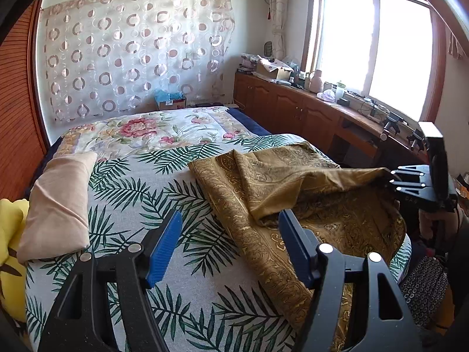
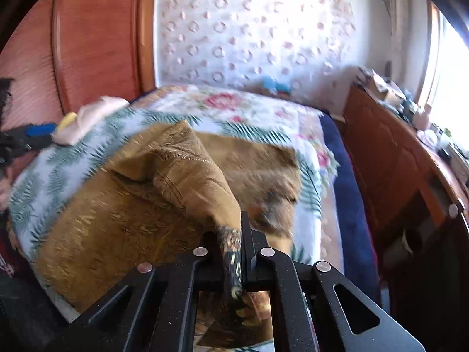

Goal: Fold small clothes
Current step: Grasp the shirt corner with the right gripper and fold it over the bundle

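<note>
My right claw (image 2: 241,252) is clamped on a corner of the mustard-gold patterned cloth (image 1: 281,187), with the fabric pinched flat between its black fingers and rising off the bed in a peaked fold. In the left wrist view that same claw (image 1: 394,180) shows at the bed's right edge, holding the cloth's corner up so the top layer drapes back over the rest. The cloth lies on the palm-leaf printed bedspread (image 1: 152,182), toward the bed's near right side, its lower layer spread flat and reaching the near edge. My left claw (image 1: 228,243) hangs over the bedspread with its blue-padded fingers (image 1: 164,249) apart and nothing between them; the right-hand pad sits just over the cloth's left border. A folded pale pink cloth (image 1: 58,202) rests near the bed's left edge, touching a yellow cushion (image 1: 11,252).
</note>
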Demonstrator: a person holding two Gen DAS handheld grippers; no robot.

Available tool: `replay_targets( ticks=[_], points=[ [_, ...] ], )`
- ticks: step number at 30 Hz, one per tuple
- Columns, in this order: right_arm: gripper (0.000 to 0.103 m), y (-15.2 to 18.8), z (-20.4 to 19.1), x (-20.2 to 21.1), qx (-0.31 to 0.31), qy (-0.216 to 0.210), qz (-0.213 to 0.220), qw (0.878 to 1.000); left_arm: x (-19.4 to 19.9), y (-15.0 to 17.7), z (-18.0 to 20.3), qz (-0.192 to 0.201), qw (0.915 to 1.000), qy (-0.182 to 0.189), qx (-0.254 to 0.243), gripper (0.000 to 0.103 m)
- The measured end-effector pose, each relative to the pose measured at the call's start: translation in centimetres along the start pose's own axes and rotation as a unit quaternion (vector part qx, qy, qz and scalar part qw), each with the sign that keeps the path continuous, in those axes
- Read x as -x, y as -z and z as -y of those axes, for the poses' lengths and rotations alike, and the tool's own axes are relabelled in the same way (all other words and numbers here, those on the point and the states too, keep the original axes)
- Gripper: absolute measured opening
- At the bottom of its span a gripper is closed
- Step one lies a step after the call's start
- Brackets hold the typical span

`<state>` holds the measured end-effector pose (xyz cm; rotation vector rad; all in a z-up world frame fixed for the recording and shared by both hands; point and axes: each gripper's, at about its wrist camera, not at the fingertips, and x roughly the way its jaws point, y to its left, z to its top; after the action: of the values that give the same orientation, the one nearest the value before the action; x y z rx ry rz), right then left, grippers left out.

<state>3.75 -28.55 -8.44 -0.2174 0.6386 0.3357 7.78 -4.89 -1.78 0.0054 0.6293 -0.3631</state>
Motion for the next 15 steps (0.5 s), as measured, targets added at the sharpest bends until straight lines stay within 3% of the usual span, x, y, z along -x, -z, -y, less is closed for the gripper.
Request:
replay_targets(
  ticks=[2,5,9,15],
  points=[
    [0.007,0.4,0.1,-0.6,-0.005,0.005,-0.016,1.0,0.1,-0.1,0.2,0.002,1.0,-0.001,-0.001,0.069],
    [0.026,0.0,0.1,-0.8,-0.012,0.015,-0.02,1.0,0.1,-0.2,0.4,0.004,1.0,-0.003,-0.002,0.069],
    [0.042,-0.5,0.0,0.3,-0.02,0.02,-0.012,1.0,0.2,-0.4,0.4,0.01,0.9999,-0.008,-0.005,0.069],
    [0.049,-0.6,-0.1,1.6,-0.013,0.022,0.003,1.0,0.2,-0.4,0.4,0.01,0.9999,-0.008,-0.006,0.069]
  ],
)
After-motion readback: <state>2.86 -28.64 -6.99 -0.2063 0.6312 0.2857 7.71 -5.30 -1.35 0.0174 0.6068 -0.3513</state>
